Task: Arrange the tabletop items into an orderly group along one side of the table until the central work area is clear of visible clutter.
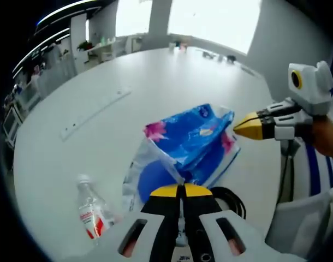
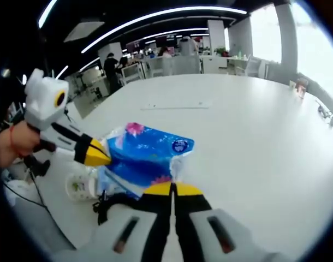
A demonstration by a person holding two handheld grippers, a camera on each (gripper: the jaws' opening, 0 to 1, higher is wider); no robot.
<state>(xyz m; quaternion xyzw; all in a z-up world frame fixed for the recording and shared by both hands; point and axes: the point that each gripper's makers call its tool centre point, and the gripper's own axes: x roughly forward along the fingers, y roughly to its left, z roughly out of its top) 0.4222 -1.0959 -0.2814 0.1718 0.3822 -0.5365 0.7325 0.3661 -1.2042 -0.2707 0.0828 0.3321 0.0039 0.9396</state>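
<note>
Left gripper view: left tongs [image 1: 181, 190] clenched on a clear plastic flap of the blue tissue pack [image 1: 194, 143], yellow tips pressed together at 6 o'clock. Pack lying on the white table [image 1: 128, 103], just past the tips toward 12 o'clock. Water bottle [image 1: 93, 210] on its side at 8 o'clock, near the pack, not touching. Black cable [image 1: 232, 197] looped at 5 o'clock beside the tongs. Right tongs [image 1: 240, 129] entering from 3 o'clock, tips together, at the pack's edge; contact unclear.

Right gripper view: right tongs [image 2: 172, 189] clenched, tips meeting at the near edge of the tissue pack [image 2: 147, 153]; whether wrapper caught between them, cannot tell. Left tongs [image 2: 101, 157] coming in from 9 o'clock, touching the pack's side. White cup [image 2: 79, 185] at 8 o'clock beside the pack.
</note>
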